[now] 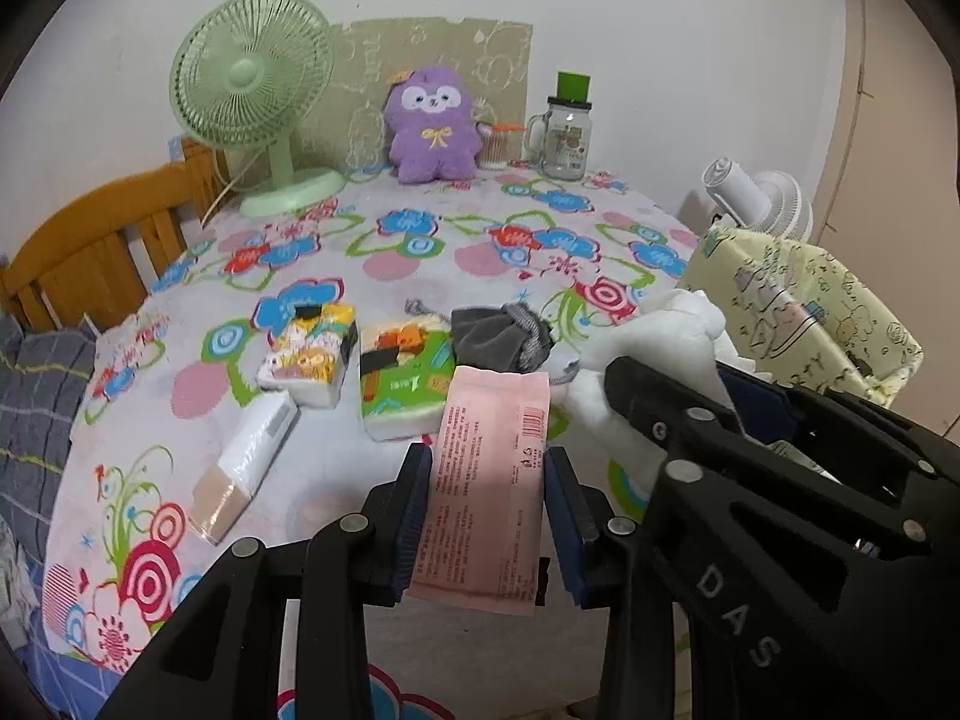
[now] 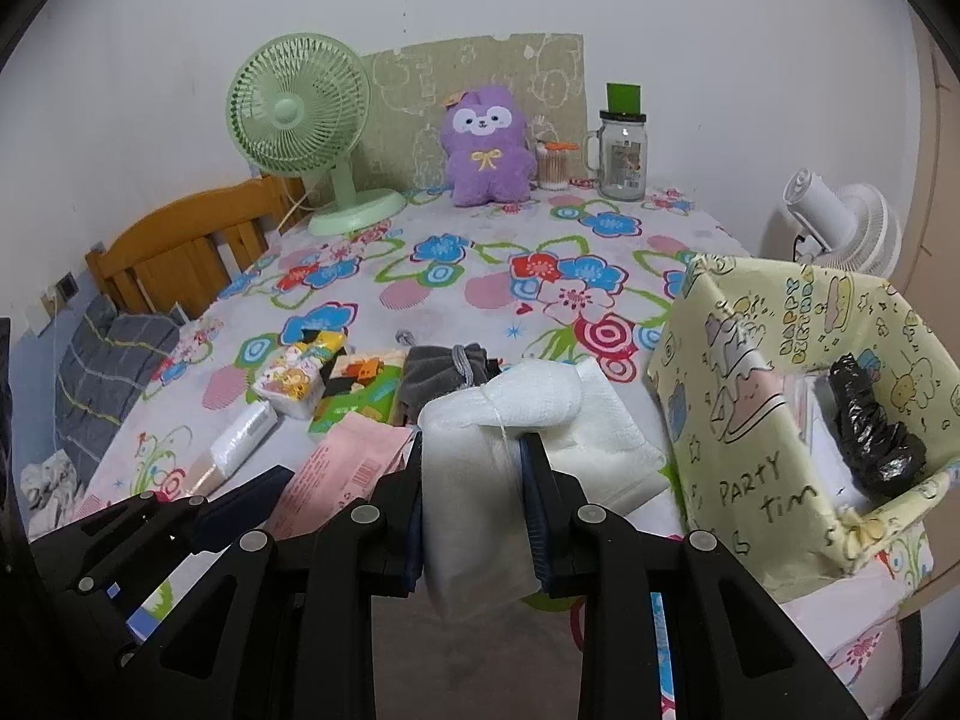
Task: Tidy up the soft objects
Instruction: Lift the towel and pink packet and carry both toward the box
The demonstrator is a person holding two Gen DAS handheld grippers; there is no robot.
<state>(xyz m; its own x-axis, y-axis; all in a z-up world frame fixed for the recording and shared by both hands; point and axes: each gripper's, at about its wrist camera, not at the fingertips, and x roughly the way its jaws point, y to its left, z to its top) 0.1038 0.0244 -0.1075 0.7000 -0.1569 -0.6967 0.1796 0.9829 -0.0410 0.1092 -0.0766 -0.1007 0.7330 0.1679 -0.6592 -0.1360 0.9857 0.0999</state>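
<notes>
The flat pink plastic packet printed with text and a barcode is pinched between the blue pads of the left gripper. Its long axis runs along the fingers, the barcode end pointing forward and away from the gripper, tilted slightly right. It is clear of the flowered tablecloth.

The white folded gauze-like cloth bundle is pinched by the right gripper, pads pressed on both sides. Its long axis also follows the fingers, the rounded end forward; a loose thread hangs at its right edge. A second white folded cloth lies on the table just right of that gripper.

Ahead of the left gripper lie one green-wrapped tissue pack and, left of it, one yellow cartoon-printed tissue pack. Further left and nearer lies one long white tissue pack with a tan end, its length running diagonally. One grey drawstring pouch sits just beyond the pink packet's tip.

To the right of the right gripper stands one yellow box wrapped in birthday-print paper, holding one crumpled black plastic bag.

Far ahead, by the wall: one green desk fan, one purple plush toy, one clear jar of cotton swabs, one glass mug jar with a green lid. One white fan stands beyond the box.
</notes>
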